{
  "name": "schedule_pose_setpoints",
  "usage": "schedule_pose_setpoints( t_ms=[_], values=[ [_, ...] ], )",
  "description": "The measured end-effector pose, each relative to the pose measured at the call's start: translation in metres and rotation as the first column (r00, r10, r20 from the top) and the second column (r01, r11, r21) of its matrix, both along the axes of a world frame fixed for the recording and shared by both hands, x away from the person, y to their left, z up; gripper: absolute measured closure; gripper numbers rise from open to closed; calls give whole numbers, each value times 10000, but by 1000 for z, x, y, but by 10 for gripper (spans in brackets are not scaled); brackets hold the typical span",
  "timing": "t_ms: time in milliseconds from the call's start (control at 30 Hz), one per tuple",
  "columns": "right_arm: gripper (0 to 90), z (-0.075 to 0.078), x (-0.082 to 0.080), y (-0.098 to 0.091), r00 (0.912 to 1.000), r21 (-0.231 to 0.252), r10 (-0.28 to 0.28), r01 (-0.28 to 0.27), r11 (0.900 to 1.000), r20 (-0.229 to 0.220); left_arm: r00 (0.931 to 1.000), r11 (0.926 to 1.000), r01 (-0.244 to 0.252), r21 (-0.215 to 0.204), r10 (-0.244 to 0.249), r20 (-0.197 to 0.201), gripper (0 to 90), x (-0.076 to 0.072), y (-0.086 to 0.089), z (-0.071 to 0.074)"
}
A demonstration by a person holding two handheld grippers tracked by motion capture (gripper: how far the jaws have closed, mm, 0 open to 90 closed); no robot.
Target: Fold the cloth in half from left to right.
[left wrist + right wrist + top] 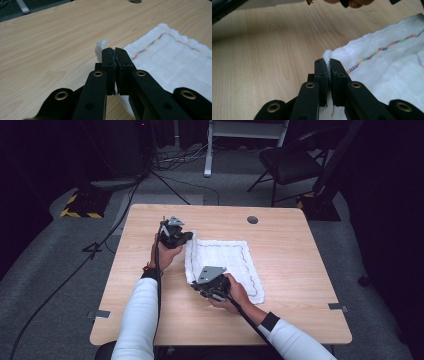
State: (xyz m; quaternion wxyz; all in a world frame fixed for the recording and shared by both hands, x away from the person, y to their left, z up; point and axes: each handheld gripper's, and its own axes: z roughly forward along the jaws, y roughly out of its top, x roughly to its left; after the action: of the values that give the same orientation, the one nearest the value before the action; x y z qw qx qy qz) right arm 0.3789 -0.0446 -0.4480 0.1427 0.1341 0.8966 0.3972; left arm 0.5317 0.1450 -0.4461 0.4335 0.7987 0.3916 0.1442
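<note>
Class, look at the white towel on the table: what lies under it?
Under the white towel lies the wooden table; its grain shows all around the cloth. The left gripper and right gripper pinch its left corners. Whatever lies beneath the cloth's middle is covered.

Person wears white long sleeves (139, 312) w/ black cuffs. Both grippers, left gripper (186, 236) and right gripper (196, 287), are black w/ brass-ringed screw holes. Grey triangular top plates, black cables trailing.
</note>
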Motion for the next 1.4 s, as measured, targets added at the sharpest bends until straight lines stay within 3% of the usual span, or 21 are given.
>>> schedule_pose_setpoints(
  t_ms=[100,200,267,333,367,400,500,667,933,1400],
  values=[
    [850,7,0,-26,9994,317,-296,301,9990,-167,9995,9995,296,109,-297,129,868,3,-27,4],
    [850,10,-2,-40,9989,394,-428,436,9983,-206,9989,9989,431,194,-434,151,869,4,-40,6],
    [851,12,-6,-63,9980,388,-621,624,9973,-102,9981,9976,604,347,-609,114,870,5,-51,7],
    [851,12,-7,-68,9977,376,-665,669,9970,-129,9973,9964,730,427,-734,88,870,6,-63,8],
    [851,14,-9,-82,9967,389,-810,814,9959,-97,9969,9959,781,453,-786,96,871,6,-68,9],
    [851,14,-9,-82,9967,389,-810,814,9959,-97,9962,9952,858,468,-864,112,871,6,-73,9],
    [851,15,-13,-106,9940,485,-1084,1089,9929,-137,9939,9927,1084,533,-1094,158,871,7,-90,11],
    [851,16,-15,-126,9905,560,-1360,1368,9890,-179,9890,9873,1449,651,-1465,213,872,7,-117,14],
    [851,12,-19,-151,9835,443,-1795,1804,9826,-220,9791,9771,2018,679,-2031,127,875,8,-147,8],
    [851,6,-23,-170,9766,265,-2122,2132,9766,-364,9731,9702,2294,781,-2303,26,877,10,-168,1]
  ],
)
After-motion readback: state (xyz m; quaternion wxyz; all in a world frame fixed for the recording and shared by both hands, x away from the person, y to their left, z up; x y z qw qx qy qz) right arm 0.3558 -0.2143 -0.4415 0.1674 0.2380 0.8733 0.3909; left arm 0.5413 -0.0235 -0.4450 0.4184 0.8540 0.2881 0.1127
